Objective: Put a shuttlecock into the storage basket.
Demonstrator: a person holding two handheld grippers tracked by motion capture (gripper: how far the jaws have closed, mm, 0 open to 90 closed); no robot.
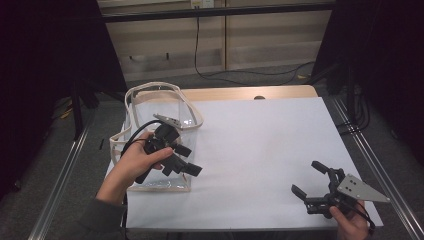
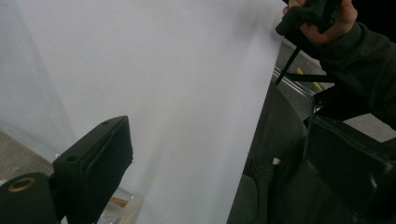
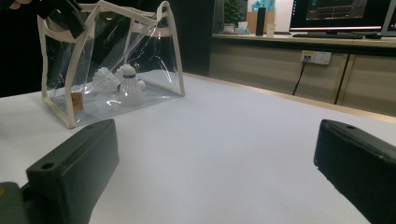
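Note:
A clear plastic tote bag with cream trim and handles stands at the left of the white table. In the right gripper view the bag holds two white shuttlecocks on its floor. My left gripper hovers over the bag's front right corner, open, with nothing between its jaws. My right gripper is low at the table's front right, open and empty, pointing left toward the bag.
The table's wooden far edge shows beyond the white sheet. Metal rails run along both sides on the floor. A cable lies on the floor behind. In the left gripper view, the other hand holds its gripper past the table edge.

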